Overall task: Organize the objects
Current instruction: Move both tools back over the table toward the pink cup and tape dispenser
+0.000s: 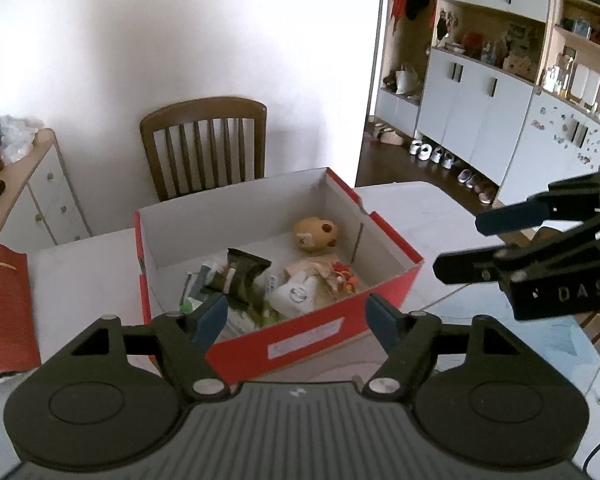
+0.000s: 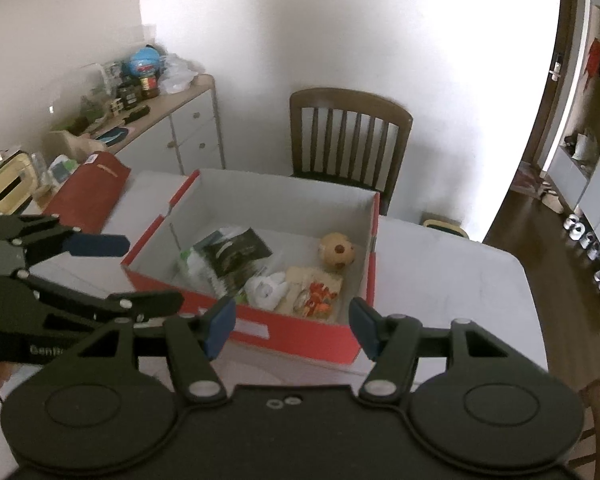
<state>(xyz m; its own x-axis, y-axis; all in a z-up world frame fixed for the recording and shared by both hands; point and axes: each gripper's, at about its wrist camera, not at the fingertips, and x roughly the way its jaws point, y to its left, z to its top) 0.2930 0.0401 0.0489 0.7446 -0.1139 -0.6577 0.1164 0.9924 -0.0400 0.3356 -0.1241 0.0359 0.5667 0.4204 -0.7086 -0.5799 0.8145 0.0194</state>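
A red shoebox (image 1: 300, 340) with a white inside stands open on a white table (image 1: 432, 208), close in front of both grippers. In it lie a tan round toy head with dark holes (image 1: 315, 233) toward the far right corner, a dark green foil packet (image 1: 240, 274) toward the left, a white crumpled mask-like piece (image 1: 294, 296) near the front wall, and a beige item with small orange bits (image 1: 342, 276) beside it. A white label (image 1: 306, 342) sits on the front wall of the box.

The left gripper (image 1: 294, 316) hangs above the near edge of the box, its blue-padded fingers spread apart with nothing between them. The right gripper (image 2: 292, 322) hangs over the same near wall, likewise spread and empty; each gripper shows at the edge of the other's view.

Left of the box a dark red lid or folder (image 1: 4, 312) lies on the table. Behind the table a brown wooden chair (image 1: 204, 144) stands against a white wall. A low white cabinet (image 2: 188, 128) with bottles and clutter on top stands to the left, and white cupboards with shelves (image 1: 484, 108) and shoes on the floor to the right.
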